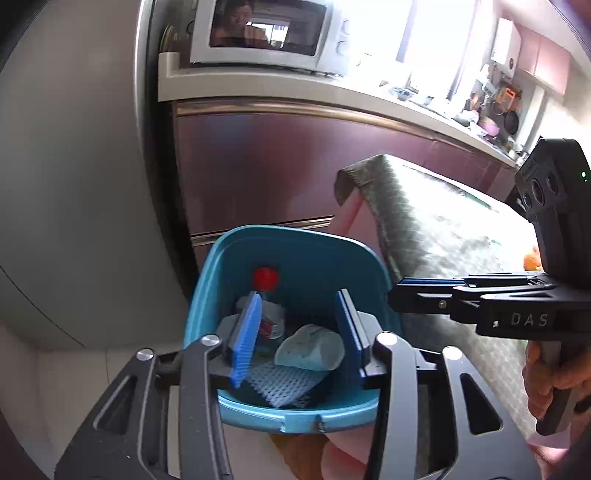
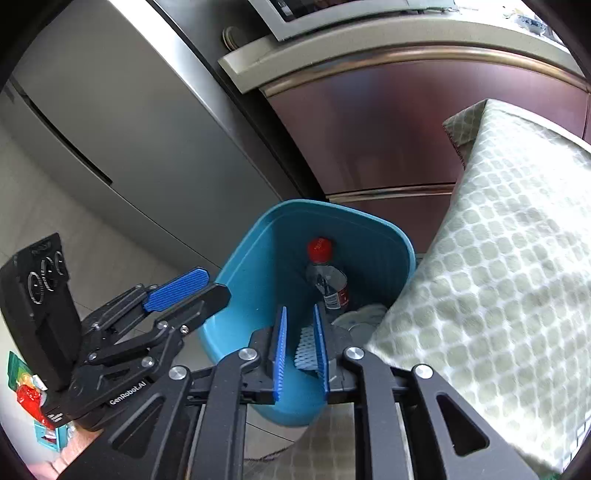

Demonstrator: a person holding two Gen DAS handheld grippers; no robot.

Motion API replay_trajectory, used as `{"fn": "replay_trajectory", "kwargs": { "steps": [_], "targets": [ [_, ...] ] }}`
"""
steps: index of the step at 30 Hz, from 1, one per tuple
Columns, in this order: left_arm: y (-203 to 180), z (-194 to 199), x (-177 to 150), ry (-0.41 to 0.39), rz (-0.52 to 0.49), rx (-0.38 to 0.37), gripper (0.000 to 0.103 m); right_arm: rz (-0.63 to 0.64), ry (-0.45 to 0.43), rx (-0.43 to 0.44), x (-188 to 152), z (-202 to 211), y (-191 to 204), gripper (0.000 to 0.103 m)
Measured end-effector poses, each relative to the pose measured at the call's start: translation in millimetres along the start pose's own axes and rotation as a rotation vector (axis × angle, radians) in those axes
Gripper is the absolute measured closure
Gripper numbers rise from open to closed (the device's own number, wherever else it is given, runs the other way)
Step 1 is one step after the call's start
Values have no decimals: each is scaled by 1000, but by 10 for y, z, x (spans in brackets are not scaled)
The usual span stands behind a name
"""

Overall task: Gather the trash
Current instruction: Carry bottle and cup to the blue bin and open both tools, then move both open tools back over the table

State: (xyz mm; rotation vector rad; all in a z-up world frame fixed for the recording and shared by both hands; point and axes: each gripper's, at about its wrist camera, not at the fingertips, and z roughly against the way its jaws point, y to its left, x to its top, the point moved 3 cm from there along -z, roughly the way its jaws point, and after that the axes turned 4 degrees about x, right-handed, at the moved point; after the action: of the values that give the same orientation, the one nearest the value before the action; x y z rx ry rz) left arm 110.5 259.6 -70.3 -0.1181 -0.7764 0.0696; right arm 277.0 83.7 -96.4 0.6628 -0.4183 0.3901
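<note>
A blue bin (image 1: 221, 280) stands on the floor beside the table; it also shows in the right wrist view (image 2: 255, 280). Inside lie a clear bottle with a red cap (image 1: 265, 277), a pale crumpled wrapper (image 1: 310, 349) and white foam netting (image 1: 280, 384). The bottle (image 2: 327, 277) and netting (image 2: 304, 350) show in the right wrist view too. My left gripper (image 1: 299, 336) is open and empty above the bin; it appears in the right wrist view (image 2: 188, 291). My right gripper (image 2: 301, 354) is open and empty over the bin's near rim; it appears in the left wrist view (image 1: 424, 291).
A table with a green patterned cloth (image 2: 498, 258) stands right of the bin. A grey fridge (image 2: 122, 122) and maroon cabinets (image 1: 295, 166) stand behind it. A microwave (image 1: 258, 33) sits on the counter. Colourful packets (image 2: 29, 398) lie at lower left.
</note>
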Motion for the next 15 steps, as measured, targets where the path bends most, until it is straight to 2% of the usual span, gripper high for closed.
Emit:
{"fn": "replay_trajectory", "kwargs": {
  "steps": [4, 10, 15],
  "targets": [
    [-213, 167, 8, -46, -36, -49, 51, 23, -63, 26, -81, 358, -2, 75],
    [-716, 469, 33, -120, -139, -140, 43, 61, -165, 18, -294, 1029, -73, 68],
    [-1232, 593, -8, -132, -228, -243, 41, 30, -255, -8, -530, 1600, -280, 67]
  ]
}}
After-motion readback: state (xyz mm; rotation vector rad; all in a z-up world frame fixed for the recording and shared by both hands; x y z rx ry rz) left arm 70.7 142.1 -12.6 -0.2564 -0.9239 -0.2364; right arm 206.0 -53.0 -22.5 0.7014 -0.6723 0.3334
